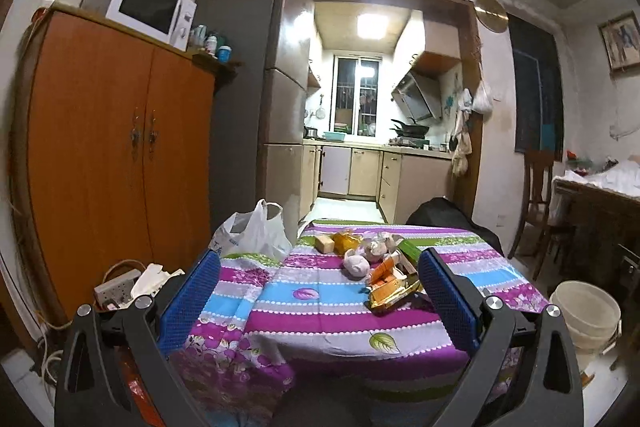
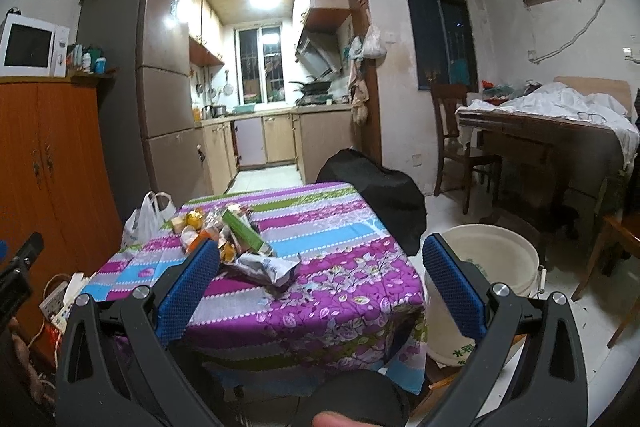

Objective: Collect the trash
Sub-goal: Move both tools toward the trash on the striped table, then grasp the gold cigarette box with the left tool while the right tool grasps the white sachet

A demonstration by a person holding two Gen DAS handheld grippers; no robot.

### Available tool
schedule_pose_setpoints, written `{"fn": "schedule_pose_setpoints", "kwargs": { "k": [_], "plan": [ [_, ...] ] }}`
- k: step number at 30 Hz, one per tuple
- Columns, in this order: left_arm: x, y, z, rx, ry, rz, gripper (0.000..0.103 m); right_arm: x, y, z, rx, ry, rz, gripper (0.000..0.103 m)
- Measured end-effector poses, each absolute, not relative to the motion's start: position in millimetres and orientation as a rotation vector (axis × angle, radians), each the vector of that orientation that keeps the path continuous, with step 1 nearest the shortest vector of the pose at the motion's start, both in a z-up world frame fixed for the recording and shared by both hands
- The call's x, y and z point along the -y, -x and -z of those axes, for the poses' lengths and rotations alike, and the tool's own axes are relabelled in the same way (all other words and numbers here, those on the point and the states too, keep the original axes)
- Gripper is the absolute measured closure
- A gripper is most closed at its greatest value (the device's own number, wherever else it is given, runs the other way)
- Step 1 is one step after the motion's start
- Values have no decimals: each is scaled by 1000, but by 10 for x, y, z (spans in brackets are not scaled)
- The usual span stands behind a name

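Desk (image 1: 320, 311) with striped floral cloth sits dead ahead of us, trash clustered on its far left part. White bucket (image 2: 486, 259) stands on the floor just beside the desk's right edge, likely the bin. White plastic bag (image 1: 256, 231) sits at the desk's far left corner.

Trash pile, largest down: green carton (image 2: 244, 233), crumpled grey wrapper (image 2: 268, 267) nearest the front edge, gold foil pack (image 1: 394, 297), orange packet (image 1: 384, 269), pale wad (image 1: 356, 265), yellow wrapper (image 1: 346, 241).

Left tongs (image 1: 320, 301) spread wide, holding nothing, above the near edge of the desk. Right tongs (image 2: 320, 285) also spread wide, empty, framing the grey wrapper's side of the desk and the bucket.

Risks as we see them:
- Items overlap, so clamping one likely drags neighbours off the desk.
- Foil and crumpled wrapper look thin and slippery, so a shallow pinch may slip.
- Loose cloth can get pinched with the trash and pull the whole pile.
- Power strip (image 1: 116, 289) and cables lie left of the desk, a snag hazard for the left side.
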State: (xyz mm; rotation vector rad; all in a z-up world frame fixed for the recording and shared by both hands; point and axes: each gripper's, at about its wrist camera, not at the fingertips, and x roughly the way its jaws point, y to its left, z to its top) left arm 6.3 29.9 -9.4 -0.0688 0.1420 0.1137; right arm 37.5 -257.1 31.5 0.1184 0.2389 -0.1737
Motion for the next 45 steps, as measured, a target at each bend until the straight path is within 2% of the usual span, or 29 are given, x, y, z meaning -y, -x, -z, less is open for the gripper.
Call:
{"fn": "schedule_pose_setpoints", "kwargs": {
  "k": [5, 15, 23, 30, 37, 45],
  "plan": [
    [-257, -98, 151, -174, 15, -128, 5, 2591, -355, -324, -222, -121, 183, 5],
    [-313, -335, 287, -302, -27, -189, 5, 2616, -545, -225, -311, -154, 150, 5],
    [-578, -993, 612, -474, -78, -175, 5, 2672, -984, -73, -421, -130, 70, 5],
    [-598, -1494, 753, -531, -82, -60, 5, 2636, -1429, 83, -531, -101, -10, 5],
    [-385, -2004, 836, -552, -152, 87, 5, 2527, -1935, 200, -623, 53, -154, 5],
    [-62, -2624, 991, -661, -266, 295, 5, 2312, -2645, 279, -765, 222, -408, 28]
  ]
}}
